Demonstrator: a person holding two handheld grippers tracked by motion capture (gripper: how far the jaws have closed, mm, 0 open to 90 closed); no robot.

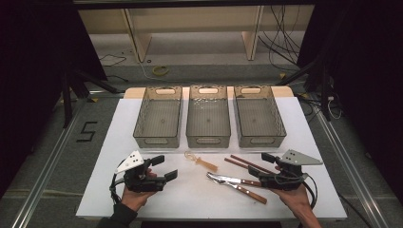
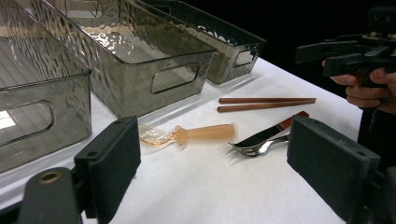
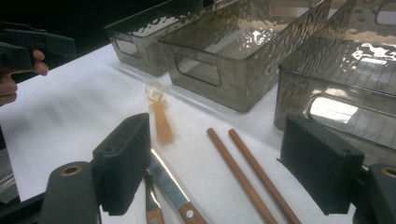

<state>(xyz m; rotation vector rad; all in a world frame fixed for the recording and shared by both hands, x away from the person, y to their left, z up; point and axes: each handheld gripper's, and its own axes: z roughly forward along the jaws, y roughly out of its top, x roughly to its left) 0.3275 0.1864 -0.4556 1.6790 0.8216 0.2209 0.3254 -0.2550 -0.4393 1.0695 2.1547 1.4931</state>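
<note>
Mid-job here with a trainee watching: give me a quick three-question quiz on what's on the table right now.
1. How many bins stand in the row at the far side of the table, and does any hold anything?
2. True or false: the right tool is shut on the chopsticks.
3. Which item lies nearest the left tool: A the spoon, B the knife, C the chopsticks?

Key
1. Three; all look empty.
2. False. Its jaws stand open with nothing between them, and the chopsticks lie on the table.
3. A
</note>
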